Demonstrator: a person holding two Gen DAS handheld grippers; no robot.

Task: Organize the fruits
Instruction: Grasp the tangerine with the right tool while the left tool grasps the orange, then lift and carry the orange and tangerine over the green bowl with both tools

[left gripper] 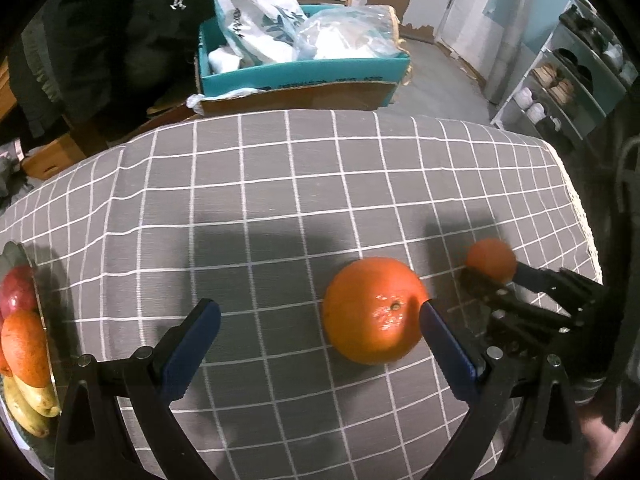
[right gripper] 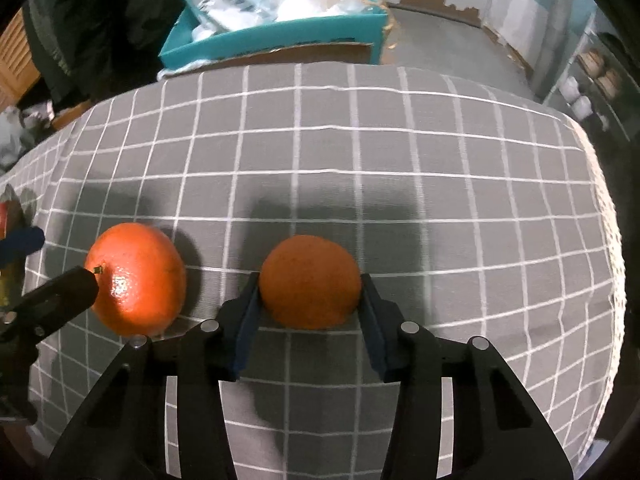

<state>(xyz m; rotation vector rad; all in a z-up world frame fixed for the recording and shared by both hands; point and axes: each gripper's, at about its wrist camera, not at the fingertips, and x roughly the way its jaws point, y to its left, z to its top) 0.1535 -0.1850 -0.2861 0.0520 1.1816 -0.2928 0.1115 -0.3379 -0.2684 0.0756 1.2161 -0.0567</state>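
Right gripper (right gripper: 310,300) jaws were clamped on the small orange (right gripper: 310,286) at desk (right gripper: 400,160) centre. Left gripper (left gripper: 320,332) jaws stood apart, the large orange (left gripper: 374,310) against its right pad. Fruit plate (left gripper: 24,264) lay at nine o'clock

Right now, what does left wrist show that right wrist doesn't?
Left wrist only: fruit plate with a banana, and the left gripper open, the big orange between its fingers.
Right wrist only: right gripper shut on the small orange, seen head-on.
Both: both oranges, checked cloth, teal box.
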